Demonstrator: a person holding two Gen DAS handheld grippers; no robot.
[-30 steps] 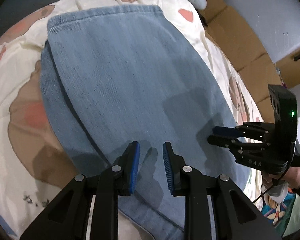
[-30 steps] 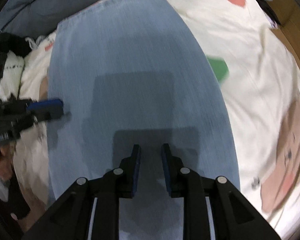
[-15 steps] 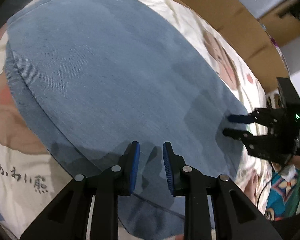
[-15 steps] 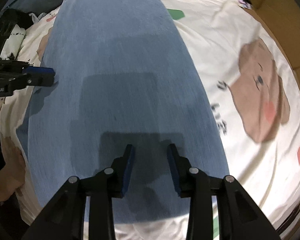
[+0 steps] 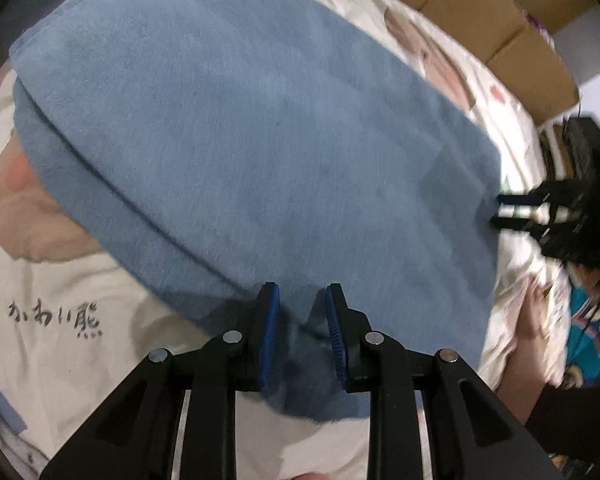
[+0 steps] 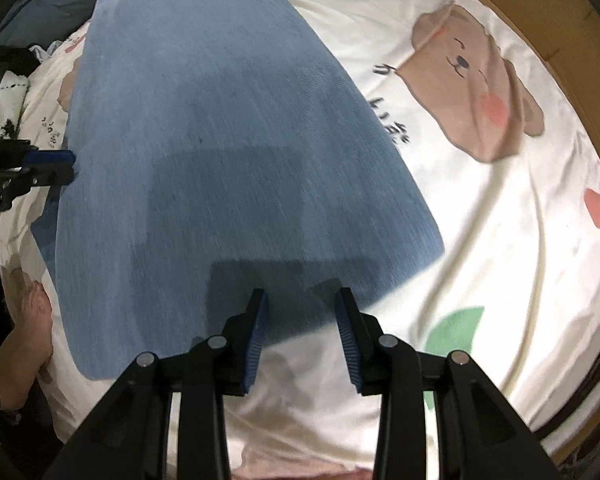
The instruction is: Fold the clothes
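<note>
- Left wrist view looks steeply down on a folded blue denim garment [image 5: 252, 152] lying flat on a cream bedsheet [image 5: 60, 288] printed with bears; two layers show along its left edge, the upper one set a little inside the lower
- the left gripper [image 5: 302, 320] hangs over the near edge of the denim, its blue-padded fingers [image 5: 269, 332] a narrow gap apart; a bit of the cloth's edge seems to sit between them, though the blur keeps me from saying whether the pads touch it
- at the right of that view the right gripper [image 5: 514, 212] sits at the denim's far side edge, fingers parted, with nothing seen between them
- black handwritten characters [image 5: 54, 316] are printed on the sheet just left of the denim
- brown cardboard boxes [image 5: 512, 36] stand beyond the bed's far side
- Right wrist view points straight down; the right gripper [image 6: 302, 334] hovers over the near hem of the denim [image 6: 220, 160], its fingers [image 6: 256, 340] spread apart and gripping nothing, sheet and hem showing in the gap
- a bear face [image 6: 472, 88] with a pink cheek is printed on the sheet [image 6: 500, 260] right of the garment; green and red shapes dot the sheet nearby
- the left gripper [image 6: 66, 166] shows at the denim's left edge; a person's hand [image 6: 32, 332] rests low at the left.
</note>
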